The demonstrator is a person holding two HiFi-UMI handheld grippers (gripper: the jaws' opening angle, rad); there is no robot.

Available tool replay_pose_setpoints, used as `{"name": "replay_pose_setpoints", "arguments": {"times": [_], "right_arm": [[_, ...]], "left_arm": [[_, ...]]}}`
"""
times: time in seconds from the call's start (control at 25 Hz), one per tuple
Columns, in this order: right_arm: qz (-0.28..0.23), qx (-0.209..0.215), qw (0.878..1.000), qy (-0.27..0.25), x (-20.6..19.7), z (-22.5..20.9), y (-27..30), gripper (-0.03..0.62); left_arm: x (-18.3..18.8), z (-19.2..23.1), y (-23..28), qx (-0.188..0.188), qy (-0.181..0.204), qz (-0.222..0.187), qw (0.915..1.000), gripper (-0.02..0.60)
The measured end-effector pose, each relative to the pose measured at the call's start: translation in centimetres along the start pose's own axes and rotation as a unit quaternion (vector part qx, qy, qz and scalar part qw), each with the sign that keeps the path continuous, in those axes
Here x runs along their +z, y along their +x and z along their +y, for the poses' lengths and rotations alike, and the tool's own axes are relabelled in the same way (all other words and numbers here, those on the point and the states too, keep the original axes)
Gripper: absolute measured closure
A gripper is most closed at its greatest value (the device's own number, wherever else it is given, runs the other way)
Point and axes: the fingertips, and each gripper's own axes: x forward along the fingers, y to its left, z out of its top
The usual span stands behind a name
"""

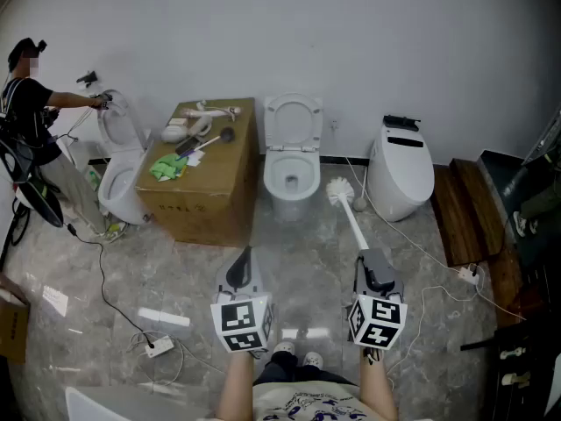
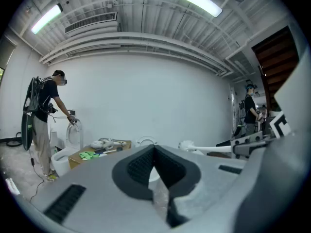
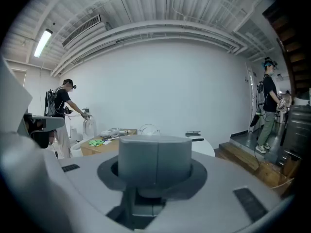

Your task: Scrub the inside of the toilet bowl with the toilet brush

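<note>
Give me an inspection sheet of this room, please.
Surface: glossy grey marbled floor.
Job's things: white open toilet; white toilet brush held outside the bowl.
Clutter: brown cardboard box carrying a green cloth and tools.
Grippers: right gripper shut on the brush handle; left gripper shut, empty.
Cables: black cord, white power strip on the floor.
Surroundings: closed white toilet; person at another white toilet.

A green cloth (image 1: 166,167) lies on a cardboard box (image 1: 203,205).
</note>
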Motion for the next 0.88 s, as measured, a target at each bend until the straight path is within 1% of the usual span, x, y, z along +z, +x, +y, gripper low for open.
{"name": "replay_pose_setpoints", "arguments": {"times": [0.68, 0.88], "right_arm": [[0.009, -0.003, 1.0, -0.001, -0.3, -0.4, 0.5, 0.431], [0.01, 0.004, 1.0, 0.012, -0.4, -0.2, 1.4, 0.431]], "left_arm": [[0.0, -0.5, 0.7, -0.007, 0.002, -0.001, 1.0, 0.581], [-0.2, -0.3, 1.4, -0.004, 0.003, 0.003, 1.0, 0.58]]}}
